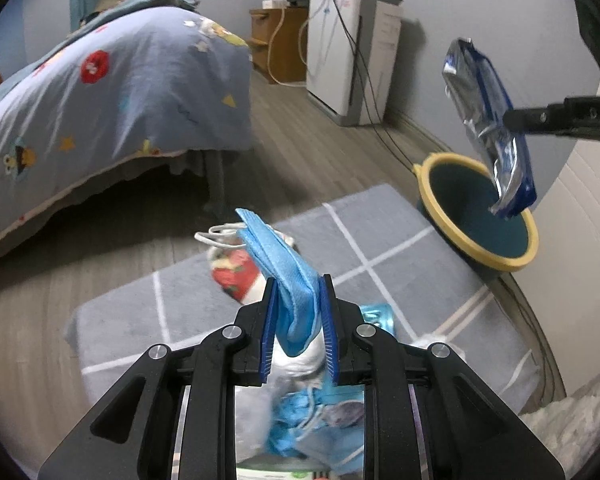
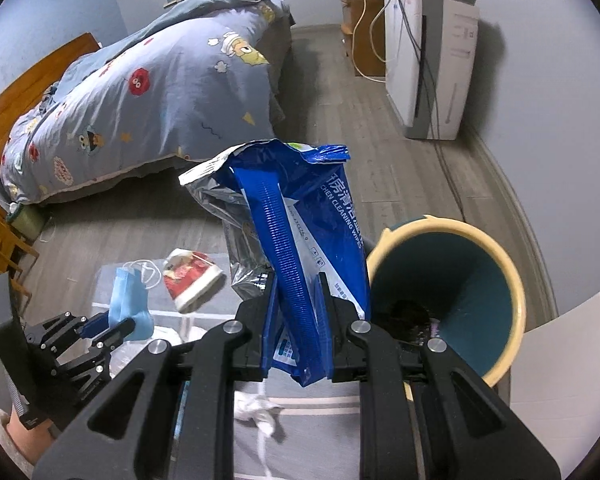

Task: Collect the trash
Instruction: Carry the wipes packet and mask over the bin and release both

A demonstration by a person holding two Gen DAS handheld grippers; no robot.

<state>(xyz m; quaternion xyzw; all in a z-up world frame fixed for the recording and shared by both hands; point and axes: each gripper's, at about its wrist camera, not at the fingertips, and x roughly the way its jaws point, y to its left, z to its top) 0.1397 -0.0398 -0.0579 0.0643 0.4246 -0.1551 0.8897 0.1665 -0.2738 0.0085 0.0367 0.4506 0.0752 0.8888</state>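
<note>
Crinkled foil wipes packet (image 2: 300,240), round bin (image 2: 452,292)

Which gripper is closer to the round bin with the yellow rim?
Right. The right gripper holds its blue wipes packet over the yellow-rimmed teal bin; the left gripper is farther back, above the grey rug.

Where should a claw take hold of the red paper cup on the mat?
Grip the cup across its side wall, coming from above. It lies on its side on the mat, so its rim faces sideways, and nothing covers it.
</note>
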